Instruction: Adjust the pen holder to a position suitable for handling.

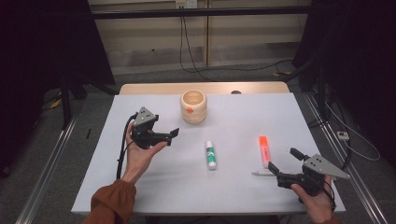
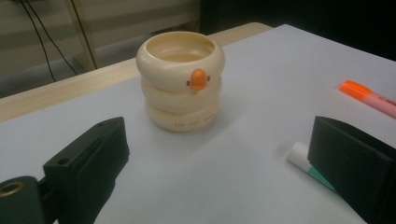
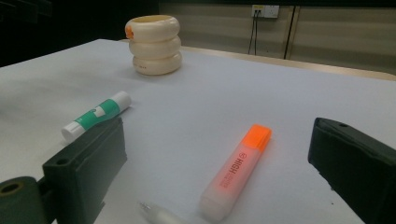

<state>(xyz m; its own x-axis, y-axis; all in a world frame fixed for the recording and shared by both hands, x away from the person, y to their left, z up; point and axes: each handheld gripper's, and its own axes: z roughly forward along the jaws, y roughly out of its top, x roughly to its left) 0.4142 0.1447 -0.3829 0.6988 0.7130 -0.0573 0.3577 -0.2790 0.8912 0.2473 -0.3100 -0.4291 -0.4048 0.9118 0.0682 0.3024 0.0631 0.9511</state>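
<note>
A cream ringed cup (image 1: 193, 107) with an orange beak mark stands upright at the back middle of the white table (image 1: 243, 116). My left gripper (image 1: 173, 137) is open, held to the cup's front left, jaws wide with nothing between them; the cup (image 2: 181, 79) shows ahead between the jaws. A green-and-white glue stick (image 1: 211, 155) lies mid-table. An orange highlighter (image 1: 264, 150) lies to its right. My right gripper (image 1: 284, 162) is open near the front right, just behind the highlighter (image 3: 238, 170). A clear pen (image 1: 262, 173) lies by its jaws.
The table's front edge runs close under both hands. Black cables (image 1: 191, 51) trail over the floor behind the table. Dark stands flank the table on both sides.
</note>
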